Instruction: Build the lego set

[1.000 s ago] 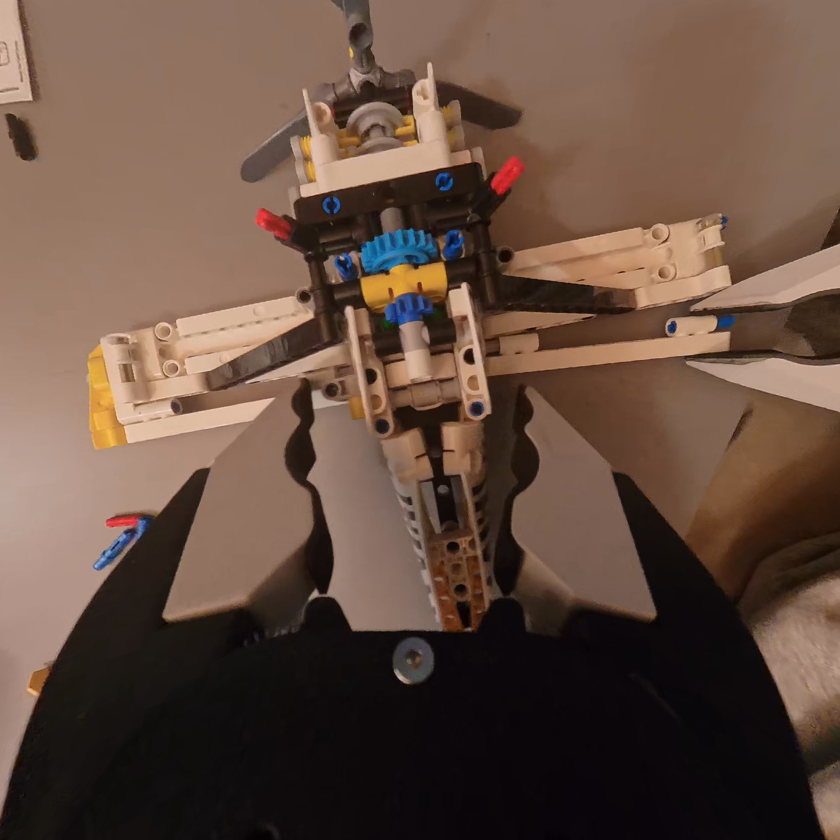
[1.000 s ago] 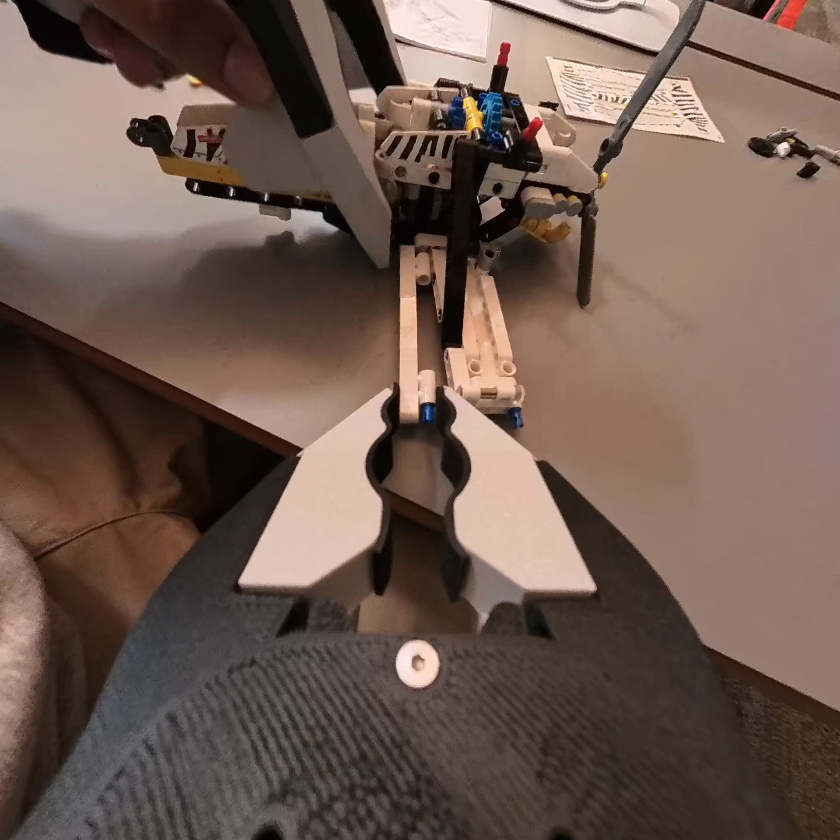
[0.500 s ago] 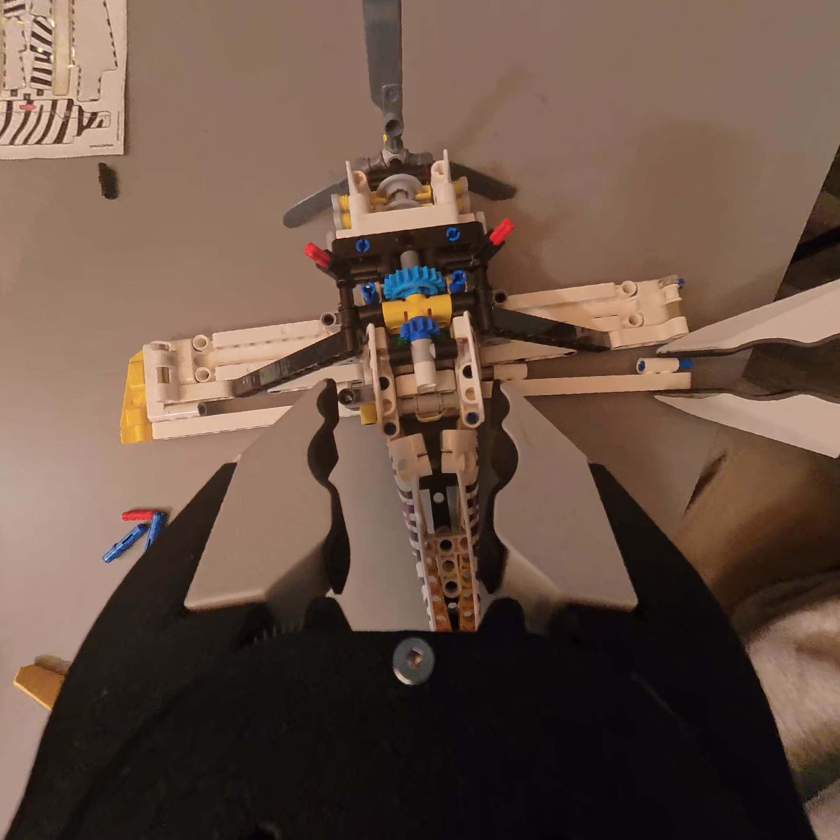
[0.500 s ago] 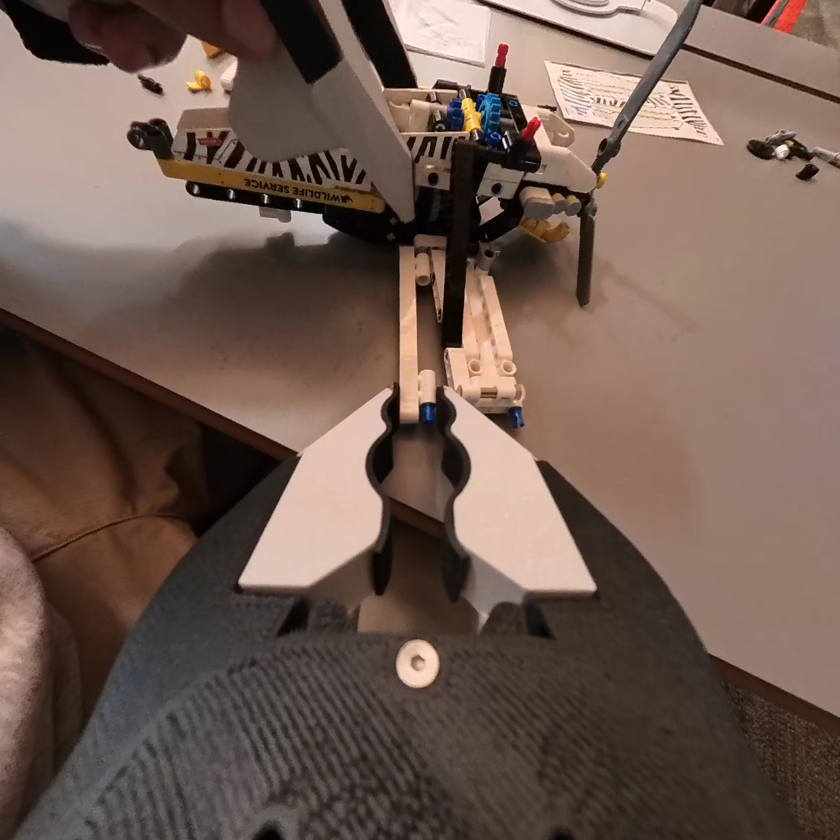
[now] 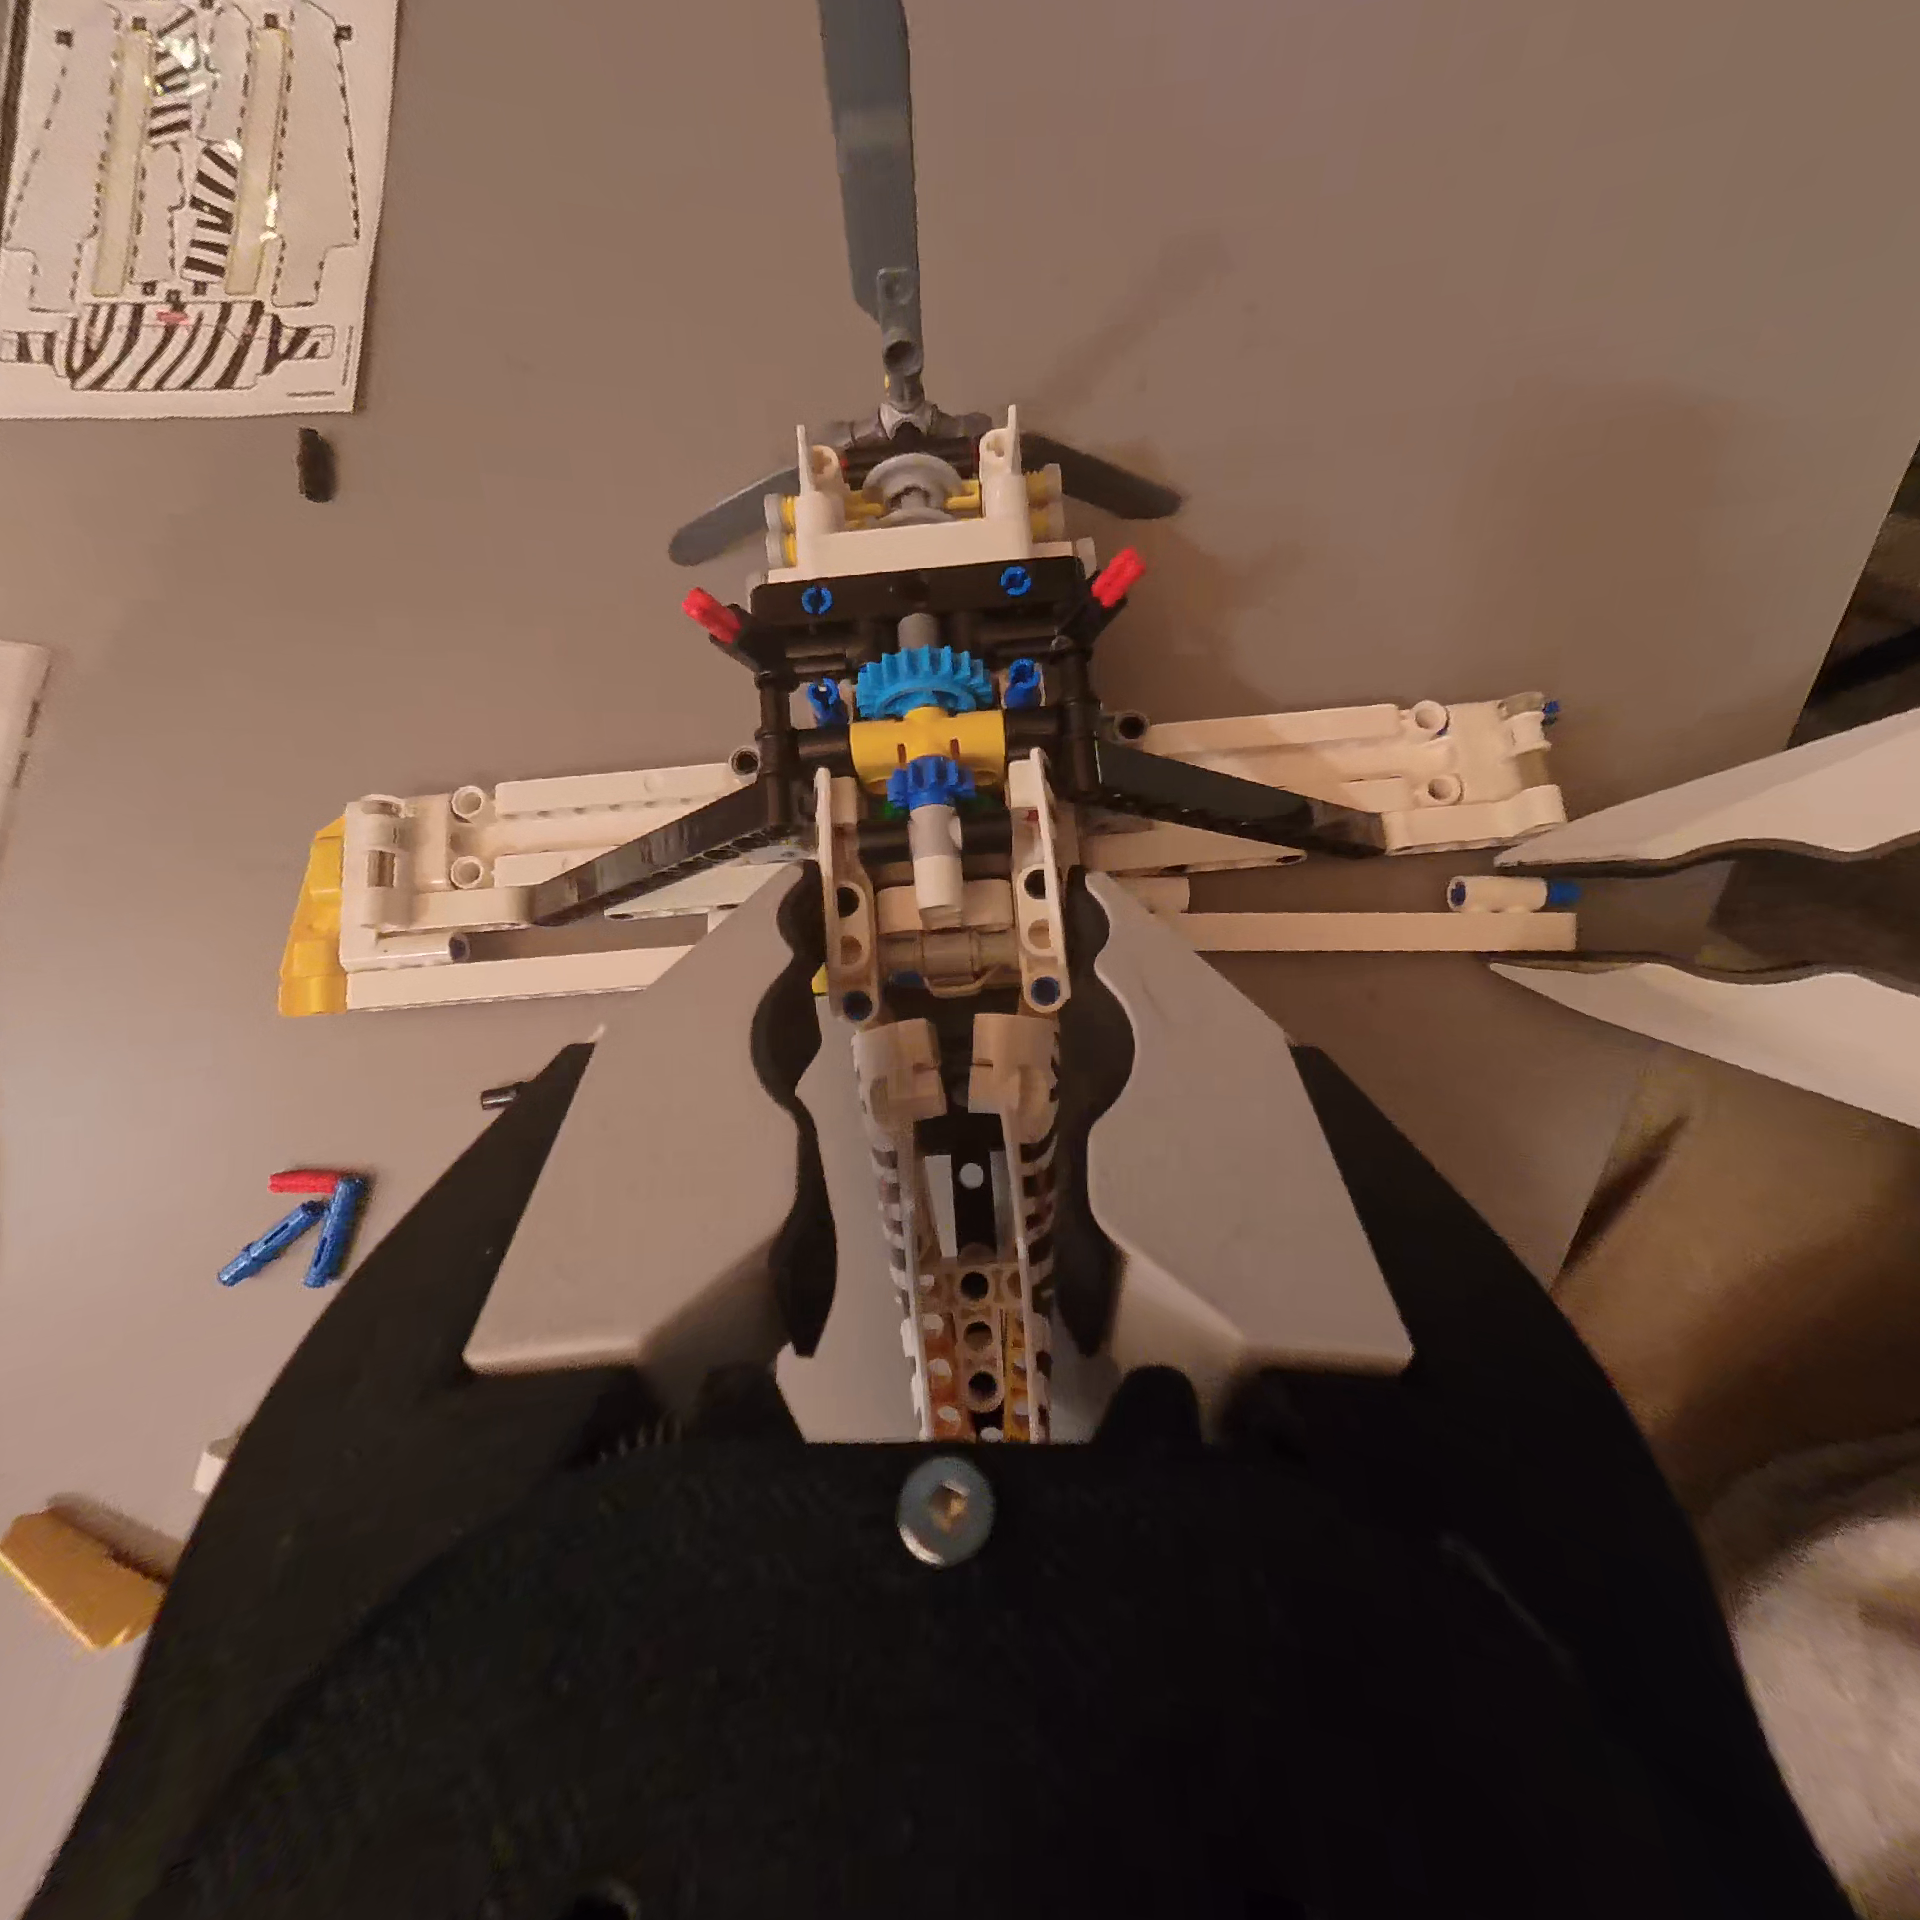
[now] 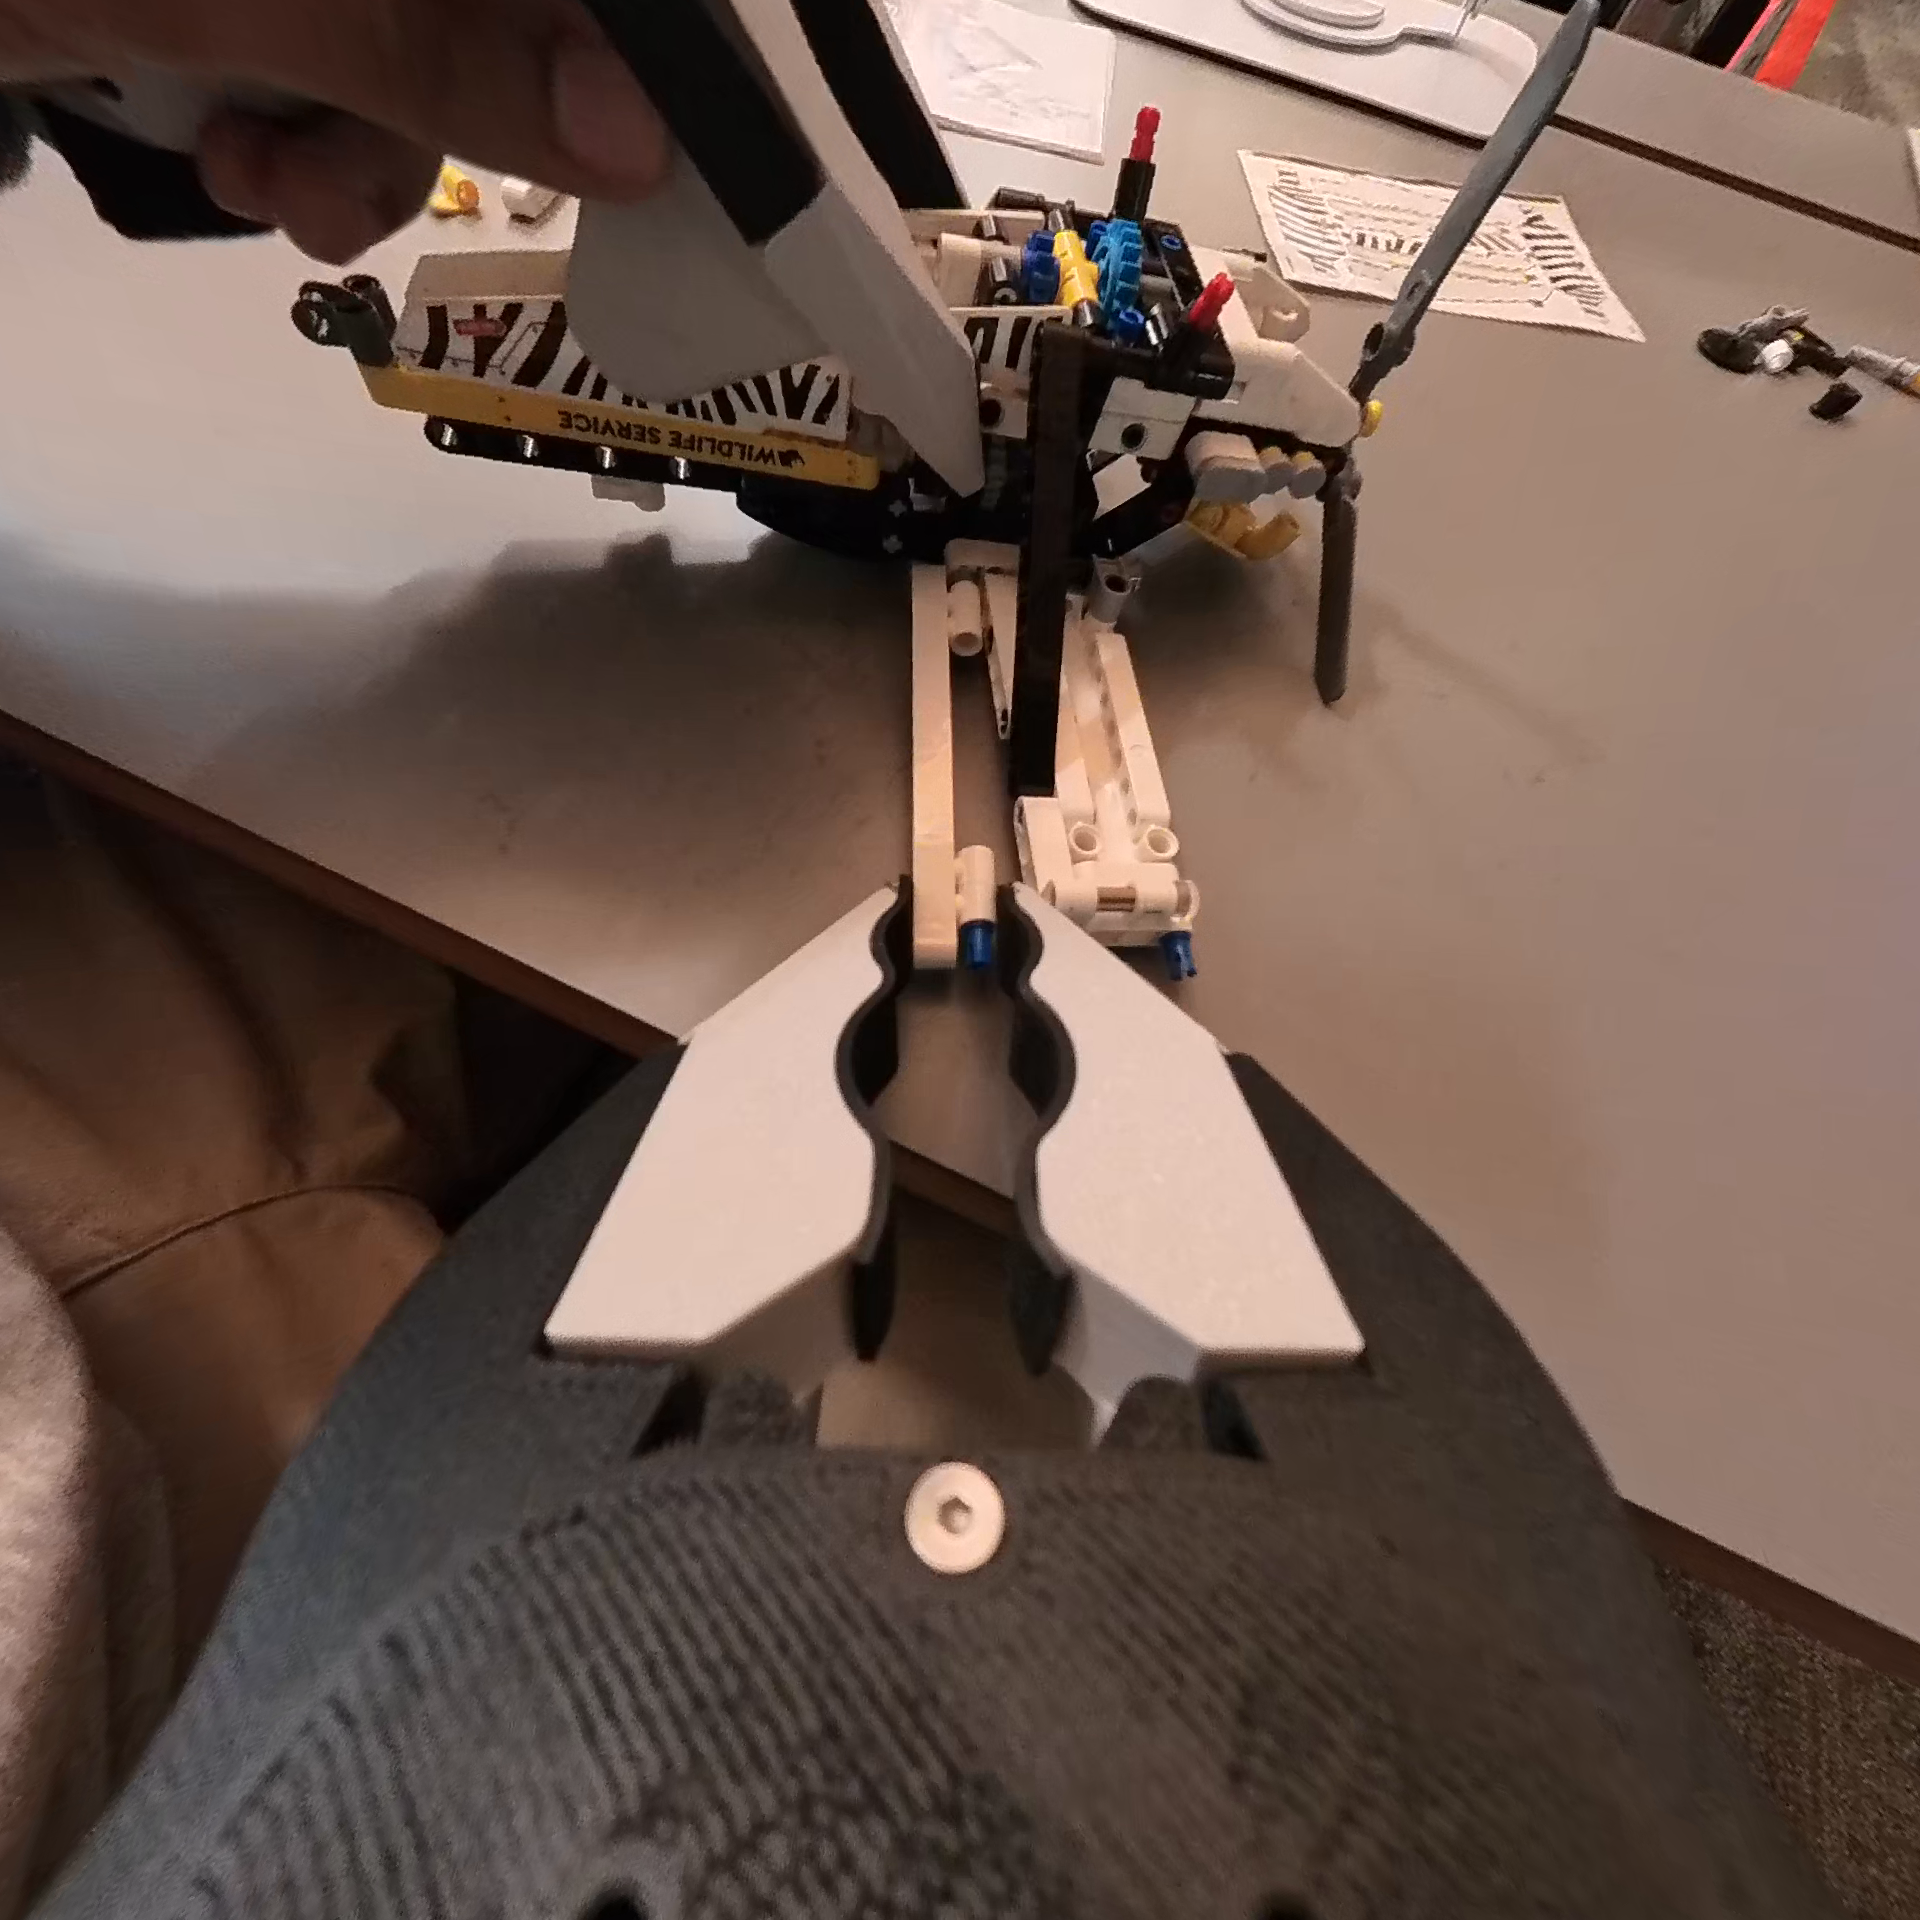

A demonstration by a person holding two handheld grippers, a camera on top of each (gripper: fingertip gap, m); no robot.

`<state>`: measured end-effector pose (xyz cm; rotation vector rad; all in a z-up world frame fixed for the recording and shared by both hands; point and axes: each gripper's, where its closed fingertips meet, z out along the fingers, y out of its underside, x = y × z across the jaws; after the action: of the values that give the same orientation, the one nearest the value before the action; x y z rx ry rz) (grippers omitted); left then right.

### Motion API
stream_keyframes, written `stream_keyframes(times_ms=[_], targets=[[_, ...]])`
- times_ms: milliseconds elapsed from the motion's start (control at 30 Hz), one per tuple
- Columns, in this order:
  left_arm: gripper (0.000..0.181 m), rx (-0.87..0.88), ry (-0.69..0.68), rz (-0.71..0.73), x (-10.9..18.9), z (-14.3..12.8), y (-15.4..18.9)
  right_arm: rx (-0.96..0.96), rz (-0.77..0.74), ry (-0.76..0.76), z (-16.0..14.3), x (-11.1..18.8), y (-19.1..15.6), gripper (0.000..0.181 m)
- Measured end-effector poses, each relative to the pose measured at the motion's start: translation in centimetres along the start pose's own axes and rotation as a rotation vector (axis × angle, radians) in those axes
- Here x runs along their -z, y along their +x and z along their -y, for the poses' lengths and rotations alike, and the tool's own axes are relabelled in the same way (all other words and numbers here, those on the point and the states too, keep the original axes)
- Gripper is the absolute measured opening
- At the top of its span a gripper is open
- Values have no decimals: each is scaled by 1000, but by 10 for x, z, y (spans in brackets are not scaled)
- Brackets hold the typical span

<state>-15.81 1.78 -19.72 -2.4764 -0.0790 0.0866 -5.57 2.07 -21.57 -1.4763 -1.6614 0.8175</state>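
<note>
A white lego plane (image 5: 935, 748) with zebra-striped sides, blue gears and a grey propeller (image 5: 883, 197) stands on the grey table (image 5: 1351, 312). My left gripper (image 5: 935, 894) is above it, one finger on each side of the fuselage just behind the wings, shut on it. One of its fingers (image 6: 862, 312) shows in the right wrist view, held by a hand (image 6: 343, 135), and hides part of the plane (image 6: 1122, 312). My right gripper (image 6: 961, 914) is shut on the wing tip's white beam and blue pin (image 6: 975, 940). It also shows in the left wrist view (image 5: 1496, 909).
A sticker sheet (image 5: 187, 197), a black pin (image 5: 312, 462), loose blue and red pins (image 5: 301, 1226) and a tan piece (image 5: 73, 1579) lie to the left. Small parts (image 6: 1787, 353) lie at the far right. The table's front edge (image 6: 520, 956) borders a brown cushion (image 6: 208, 1091).
My left gripper has pulled back and up along the fuselage, and its fingers have closed in on it. The right gripper has kept its hold on the wing tip.
</note>
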Motion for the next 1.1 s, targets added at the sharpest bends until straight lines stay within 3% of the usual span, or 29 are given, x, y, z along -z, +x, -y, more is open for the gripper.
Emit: stream_keyframes(times_ms=[733, 867, 933, 1100], targets=[[48, -22, -15, -3, 0, -3, 0, 52, -27, -28, 2, -5, 5, 14], [48, -30, -17, -4, -1, -3, -1, 71, -43, 12, 3, -4, 2, 16], [48, -29, -16, -6, -1, -2, -1, 80, -25, 37, 3, 0, -3, 27], [48, -32, -12, -11, -1, -2, -1, 82, -21, 197, 18, 23, 4, 28]])
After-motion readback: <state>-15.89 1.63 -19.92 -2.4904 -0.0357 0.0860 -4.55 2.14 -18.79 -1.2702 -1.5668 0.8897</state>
